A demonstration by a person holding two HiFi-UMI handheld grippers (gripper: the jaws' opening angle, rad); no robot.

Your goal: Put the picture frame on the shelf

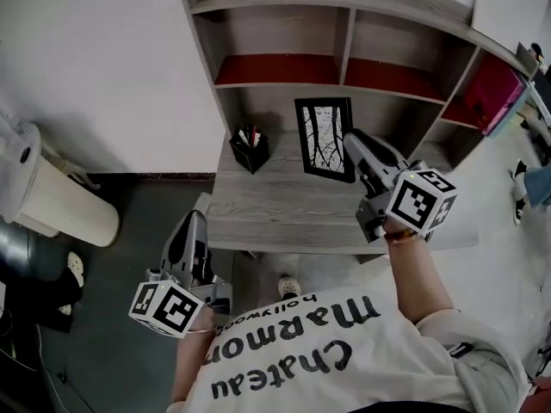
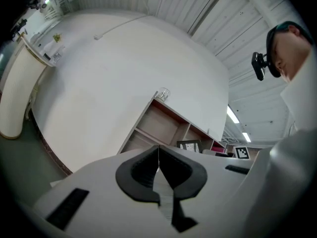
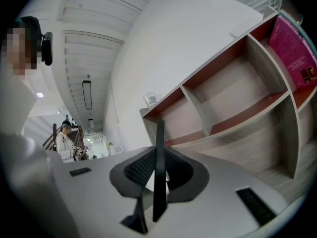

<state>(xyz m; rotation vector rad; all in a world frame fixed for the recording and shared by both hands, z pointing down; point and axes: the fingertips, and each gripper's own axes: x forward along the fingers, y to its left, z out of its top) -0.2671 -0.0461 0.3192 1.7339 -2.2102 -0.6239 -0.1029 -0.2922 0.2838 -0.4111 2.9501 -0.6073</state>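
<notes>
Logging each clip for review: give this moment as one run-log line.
right gripper: shut on black rectangular picture frame, upright, over grey wooden desk | left gripper: shut, empty | frame not yet on shelf

A white wall meets a dark grey floor; strip lights overhead.
</notes>
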